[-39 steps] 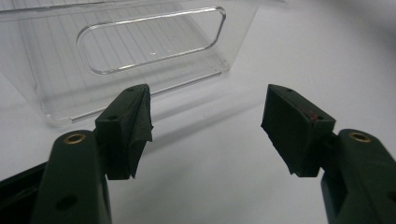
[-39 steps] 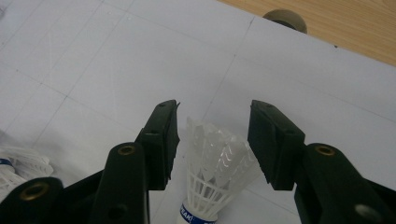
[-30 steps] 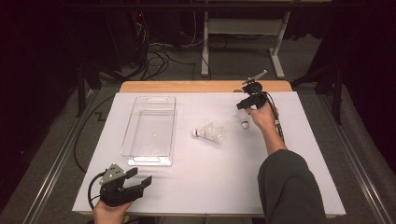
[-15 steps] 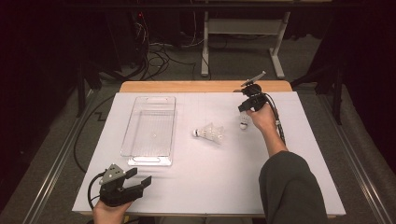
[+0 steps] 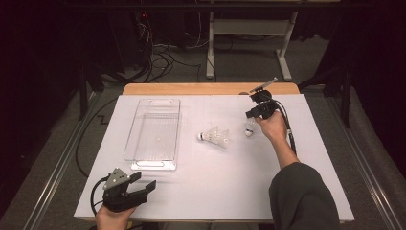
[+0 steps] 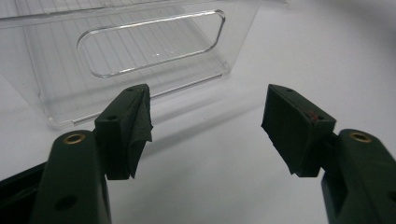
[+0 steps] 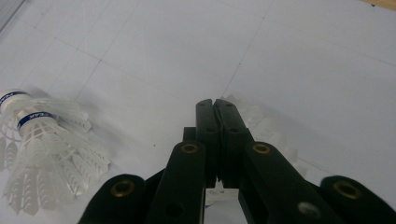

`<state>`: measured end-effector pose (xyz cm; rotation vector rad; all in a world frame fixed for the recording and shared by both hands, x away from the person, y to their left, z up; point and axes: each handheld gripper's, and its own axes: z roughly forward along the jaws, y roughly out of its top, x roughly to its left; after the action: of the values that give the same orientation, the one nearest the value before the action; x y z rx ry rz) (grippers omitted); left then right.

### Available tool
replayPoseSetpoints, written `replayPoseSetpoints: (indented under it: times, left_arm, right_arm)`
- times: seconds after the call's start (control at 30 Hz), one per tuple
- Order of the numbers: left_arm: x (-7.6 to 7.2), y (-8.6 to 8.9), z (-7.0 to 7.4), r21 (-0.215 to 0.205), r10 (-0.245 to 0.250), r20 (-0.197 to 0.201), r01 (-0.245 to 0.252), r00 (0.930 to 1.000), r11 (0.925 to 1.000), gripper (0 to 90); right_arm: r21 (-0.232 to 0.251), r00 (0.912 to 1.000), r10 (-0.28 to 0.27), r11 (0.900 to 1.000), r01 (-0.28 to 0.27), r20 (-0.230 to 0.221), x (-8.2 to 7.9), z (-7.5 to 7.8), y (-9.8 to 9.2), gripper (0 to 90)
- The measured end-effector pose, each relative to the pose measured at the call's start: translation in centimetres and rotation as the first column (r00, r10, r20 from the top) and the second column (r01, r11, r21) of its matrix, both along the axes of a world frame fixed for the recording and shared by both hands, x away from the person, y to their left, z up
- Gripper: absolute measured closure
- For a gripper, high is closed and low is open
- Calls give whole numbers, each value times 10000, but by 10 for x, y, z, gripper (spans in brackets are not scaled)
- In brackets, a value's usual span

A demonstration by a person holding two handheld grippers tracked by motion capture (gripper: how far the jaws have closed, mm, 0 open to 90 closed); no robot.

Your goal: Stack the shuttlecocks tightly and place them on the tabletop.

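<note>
Bench (image 5: 316, 191), white top. Clear tray (image 5: 154, 134) sits on its left half, long side running front to back. Left gripper (image 5: 139, 188) at the front-left corner, fingers (image 6: 128, 126) wide open, nothing between them. Right gripper (image 5: 253, 115) near the back-right edge, fingers just closed on a shuttlecock (image 5: 249, 128), feathers pinched flat. Two more shuttlecocks (image 5: 215, 138) lie mid-bench.

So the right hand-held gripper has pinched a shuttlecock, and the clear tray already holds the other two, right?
Not quite: the clear tray is empty. In the high view the other two shuttlecocks lie on the white table beside it. The right hand-held gripper has just closed on its shuttlecock.
</note>
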<state>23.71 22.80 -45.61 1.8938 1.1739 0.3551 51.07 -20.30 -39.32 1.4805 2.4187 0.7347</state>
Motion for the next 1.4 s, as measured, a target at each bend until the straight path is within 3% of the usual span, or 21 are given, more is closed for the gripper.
replayPoseSetpoints:
  times: [0.4, 0.83, 1.2, 1.4]
  left_arm:
    - [-2, 0, 1, -6, -79, 78, 80, 9999, 10000, 335]
    - [-3, -1, 2, 1, -163, 83, 163, 9998, 9999, 335]
    - [-2, -1, 2, 8, -149, 92, 149, 9998, 9999, 334]
    - [-3, -1, 2, -12, -159, 86, 159, 9998, 9999, 334]
  right_arm:
    - [565, 9986, 86, 9983, -116, 528, -32, 8, -4, 900]
    - [779, 9903, 741, 9935, -836, 1178, -68, 7, 16, 899]
    - [1037, 9868, 863, 9895, -1009, 1372, -76, -5, 26, 898]
    - [917, 9865, 968, 9898, -1094, 1323, -77, -11, 28, 885]
